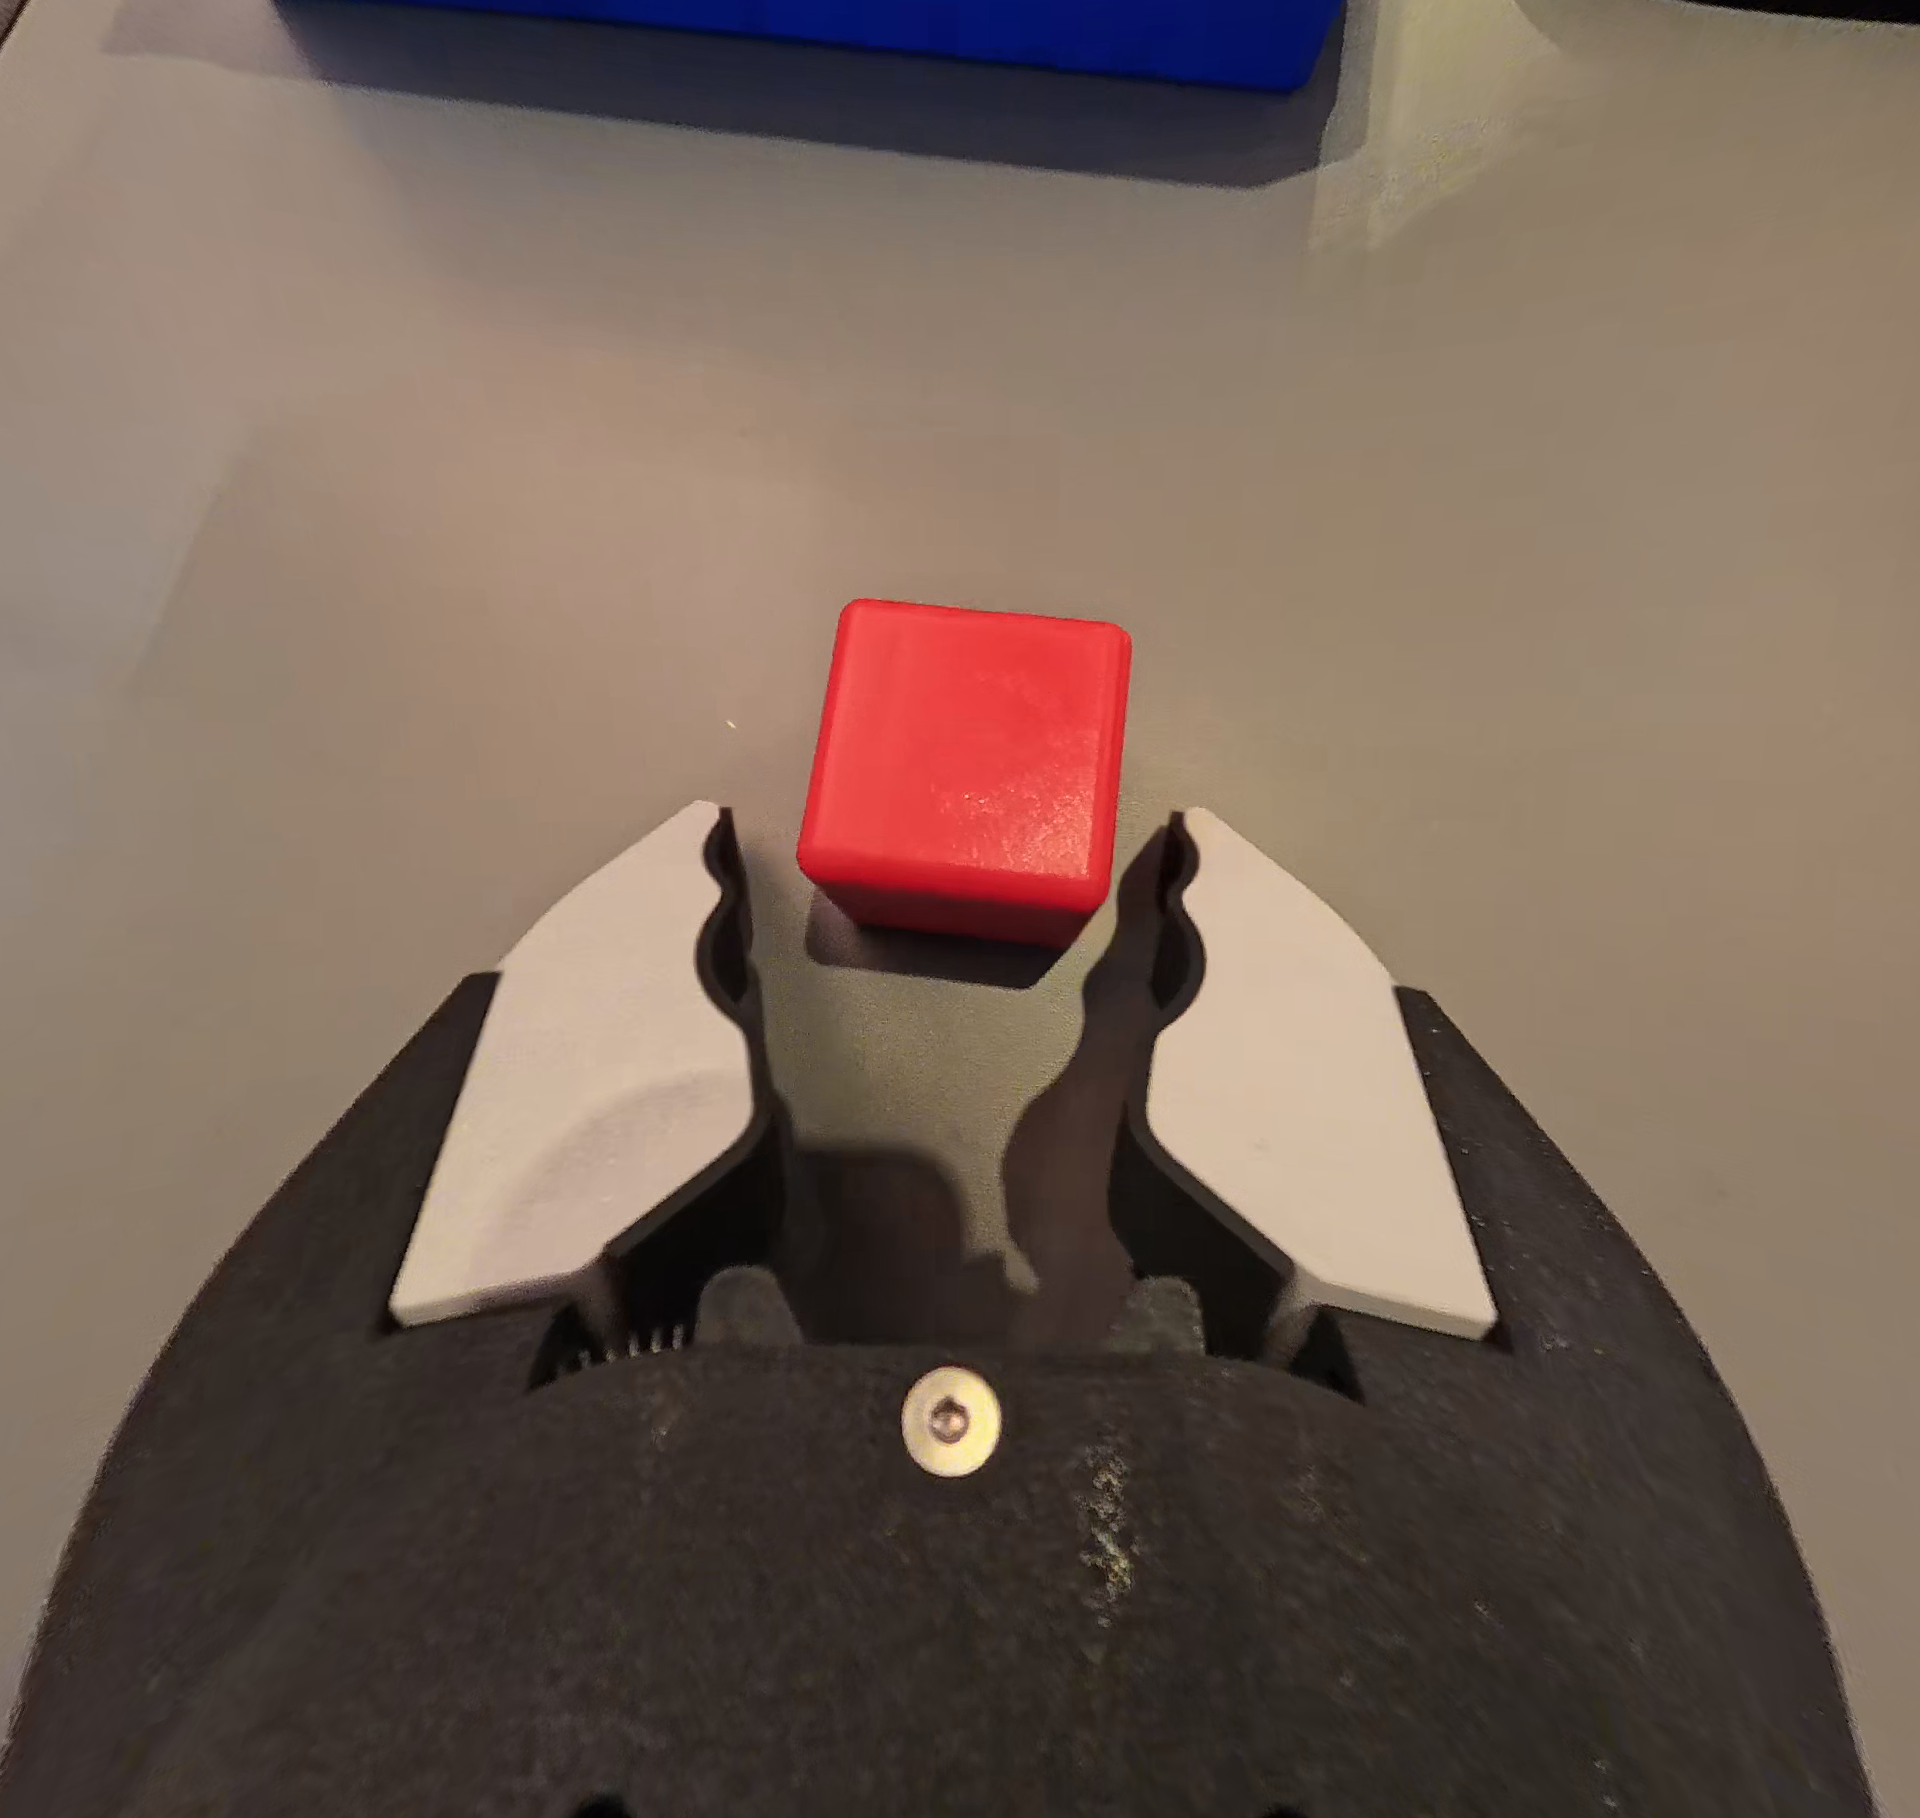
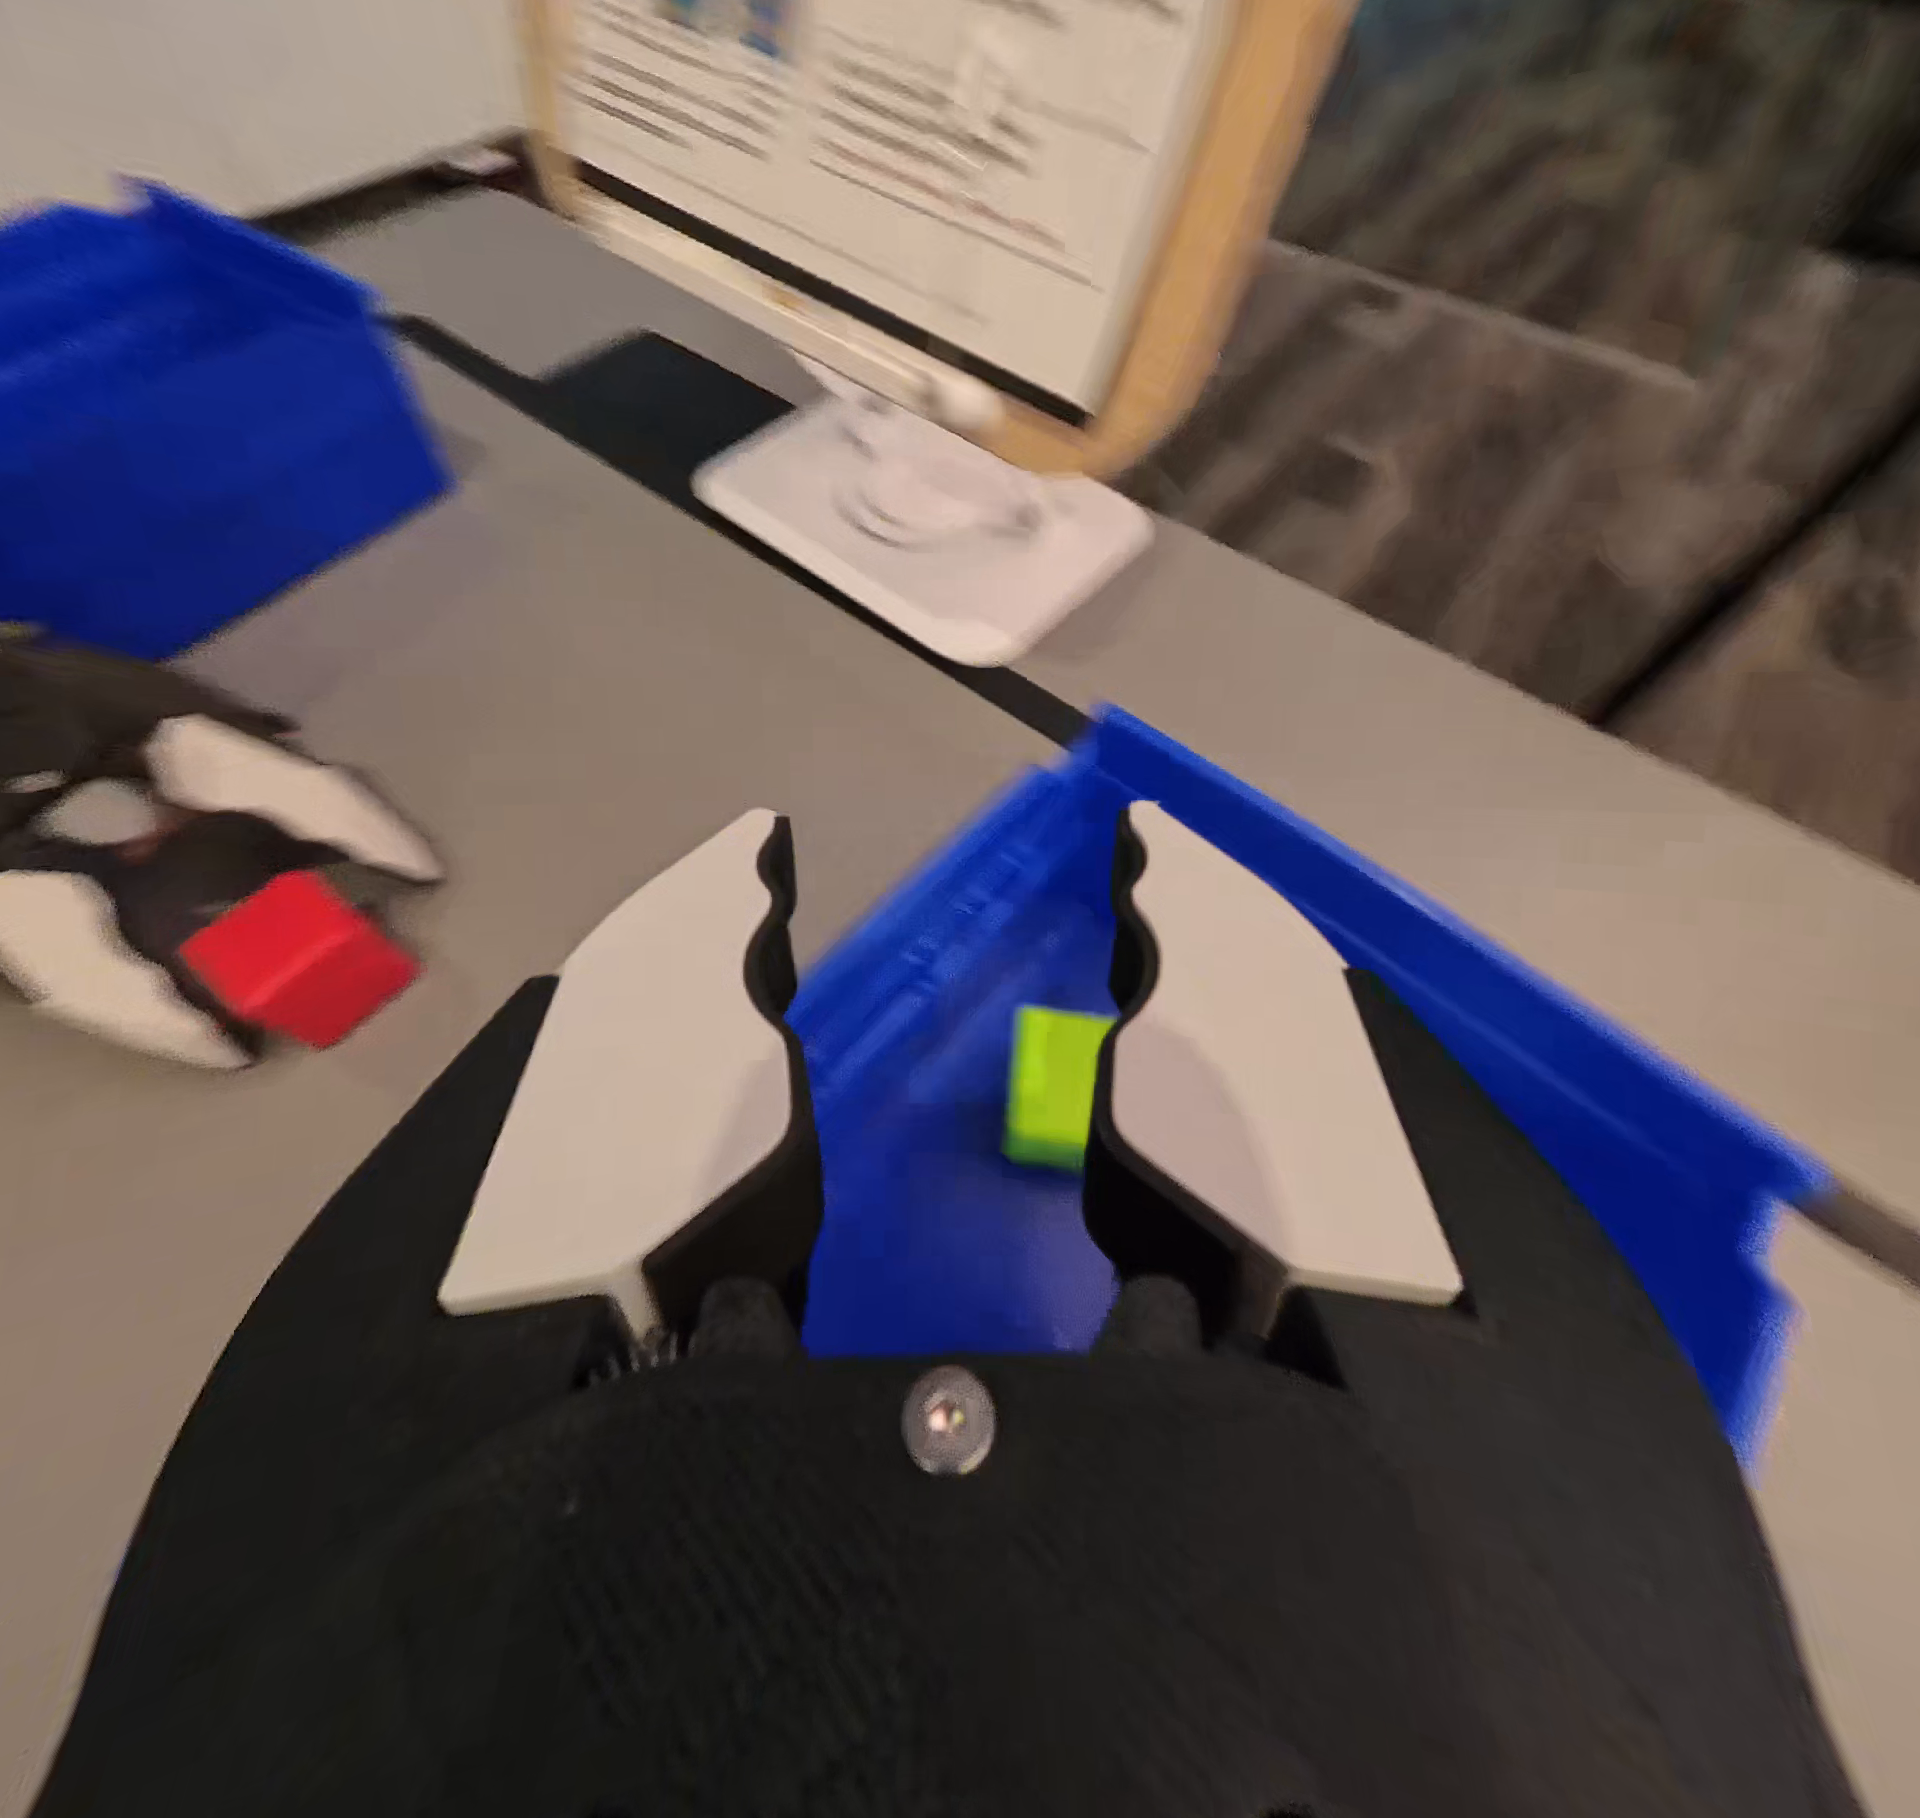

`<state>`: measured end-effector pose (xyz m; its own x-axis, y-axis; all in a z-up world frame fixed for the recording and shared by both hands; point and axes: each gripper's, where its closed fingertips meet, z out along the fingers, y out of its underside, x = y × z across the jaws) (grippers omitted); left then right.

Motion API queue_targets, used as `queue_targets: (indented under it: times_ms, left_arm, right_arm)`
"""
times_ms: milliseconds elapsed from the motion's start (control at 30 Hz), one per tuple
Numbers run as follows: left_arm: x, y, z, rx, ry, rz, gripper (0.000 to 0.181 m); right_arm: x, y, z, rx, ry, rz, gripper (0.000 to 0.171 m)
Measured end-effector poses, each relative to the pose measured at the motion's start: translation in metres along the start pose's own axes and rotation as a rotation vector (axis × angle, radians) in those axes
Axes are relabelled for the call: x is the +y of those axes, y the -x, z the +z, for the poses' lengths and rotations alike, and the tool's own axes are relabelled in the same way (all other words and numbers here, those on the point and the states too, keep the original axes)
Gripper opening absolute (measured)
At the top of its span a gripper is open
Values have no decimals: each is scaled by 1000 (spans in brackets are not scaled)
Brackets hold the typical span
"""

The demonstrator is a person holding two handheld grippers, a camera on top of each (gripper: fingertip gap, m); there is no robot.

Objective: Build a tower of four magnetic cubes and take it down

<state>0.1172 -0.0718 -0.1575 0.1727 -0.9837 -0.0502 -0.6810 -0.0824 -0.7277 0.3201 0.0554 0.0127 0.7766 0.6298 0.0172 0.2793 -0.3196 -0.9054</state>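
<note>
1 red cube (image 1: 961, 771) | 1 green cube (image 2: 1051, 1085) | 2 blue bins (image 2: 1403, 947) | left tongs (image 1: 948, 828), right tongs (image 2: 954, 833) — both apart

Warm dim light, soft shadows; left wrist view sharp, right wrist view motion-blurred, edges bowed

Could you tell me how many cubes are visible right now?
2: a red cube on the table ahead of the open left gripper, and a green cube inside the near blue bin. Others may be hidden.
</note>
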Motion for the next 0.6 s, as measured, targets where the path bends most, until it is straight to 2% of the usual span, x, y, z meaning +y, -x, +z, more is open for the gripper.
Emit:
queue_targets:
  times_ms: [67, 133, 267, 367, 467, 600]
  left_arm:
    - [0, 3, -2, -33, 12, -7, 86]
    - [-2, 6, -9, -63, 33, -19, 87]
    - [-23, 8, -36, -82, -21, -63, 86]
    - [-29, 4, -58, -85, -4, -44, 88]
    - [-37, -5, -82, -58, 12, 11, 93]
    - [-54, 0, -119, -119, -37, 65, 94]
  right_arm:
    - [-21, 49, -5, -170, -60, -103, 62]
    - [-32, 108, -8, -381, -98, -218, 65]
    - [-19, 190, -1, -682, -52, -325, 69]
    - [7, 218, 23, -744, 68, -346, 69]
    - [38, 223, 49, -702, 240, -357, 70]
    - [63, 237, 65, -706, 323, -412, 69]
